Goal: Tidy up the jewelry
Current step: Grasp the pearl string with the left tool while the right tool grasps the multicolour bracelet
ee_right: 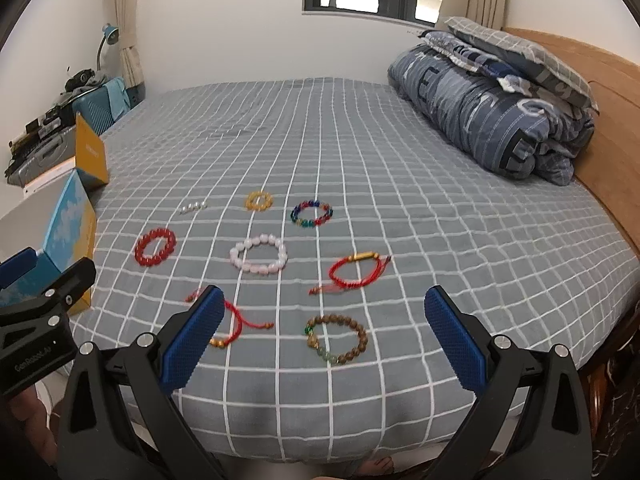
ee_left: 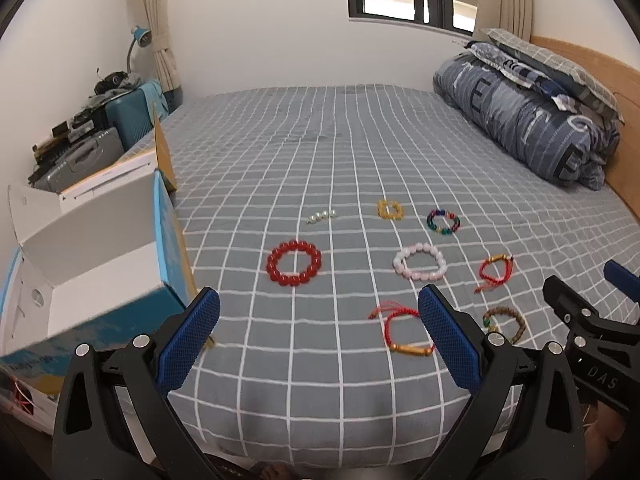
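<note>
Several bracelets lie on the grey checked bed (ee_left: 320, 140): a red bead bracelet (ee_left: 294, 262), a pink one (ee_left: 420, 267), a yellow one (ee_left: 390, 209), a multicolour one (ee_left: 443, 222), a short pearl strand (ee_left: 321, 216), two red cord bracelets (ee_left: 408, 330) (ee_left: 495, 272) and a brown wooden one (ee_right: 337, 338). An open white-lined blue box (ee_left: 92, 280) stands at the bed's left edge. My left gripper (ee_left: 318, 344) is open and empty above the near edge. My right gripper (ee_right: 324, 340) is open and empty over the brown bracelet.
A folded quilt and pillows (ee_right: 492, 108) lie at the far right by the wooden headboard (ee_right: 608, 120). Suitcases (ee_left: 120, 120) and clutter stand left of the bed. The box's yellow flap (ee_right: 91, 156) stands upright.
</note>
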Demonstrator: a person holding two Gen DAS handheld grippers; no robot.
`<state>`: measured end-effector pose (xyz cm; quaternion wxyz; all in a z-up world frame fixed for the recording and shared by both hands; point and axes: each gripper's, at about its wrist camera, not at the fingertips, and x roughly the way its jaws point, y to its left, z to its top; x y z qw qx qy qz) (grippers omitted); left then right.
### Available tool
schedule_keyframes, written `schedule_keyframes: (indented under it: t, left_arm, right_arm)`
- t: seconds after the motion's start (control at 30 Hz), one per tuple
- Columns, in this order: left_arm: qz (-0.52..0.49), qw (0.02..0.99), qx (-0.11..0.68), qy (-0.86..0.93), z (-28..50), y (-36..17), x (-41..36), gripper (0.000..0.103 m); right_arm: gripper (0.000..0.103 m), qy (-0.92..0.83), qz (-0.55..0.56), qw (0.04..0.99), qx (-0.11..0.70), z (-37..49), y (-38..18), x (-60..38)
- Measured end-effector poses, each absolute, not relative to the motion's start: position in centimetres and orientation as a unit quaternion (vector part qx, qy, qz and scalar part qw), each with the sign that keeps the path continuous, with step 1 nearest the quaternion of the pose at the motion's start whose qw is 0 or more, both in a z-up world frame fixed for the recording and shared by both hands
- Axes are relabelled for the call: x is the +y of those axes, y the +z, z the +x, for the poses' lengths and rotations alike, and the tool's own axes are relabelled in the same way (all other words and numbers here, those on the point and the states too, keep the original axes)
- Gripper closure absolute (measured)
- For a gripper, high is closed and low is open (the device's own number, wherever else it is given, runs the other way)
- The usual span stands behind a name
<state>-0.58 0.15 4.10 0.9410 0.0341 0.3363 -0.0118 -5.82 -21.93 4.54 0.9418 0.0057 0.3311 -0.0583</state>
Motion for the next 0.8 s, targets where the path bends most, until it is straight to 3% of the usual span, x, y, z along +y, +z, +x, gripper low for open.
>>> schedule_keyframes:
  t: [0.23, 0.5, 0.8]
  left_arm:
    - [0.030, 0.946, 0.324, -0.017, 2.8, 6.8, 0.4, 0.005]
    - [0.030, 0.940, 0.339, -0.021, 10.7, 7.6, 0.4, 0.005]
    - [0.062, 0.911, 0.408, -0.008, 23.2, 2.1, -0.2, 0.005]
  right_arm:
    - [0.006, -0.043, -0.004, 0.946, 0.321, -2.7, 7.9, -21.4]
    - [0.006, -0.034, -0.021, 0.937, 0.348, 5.5, 7.8, -21.8]
    - [0.006, -0.019, -0.017, 0.906, 0.422, 16.8, 2.9, -23.4]
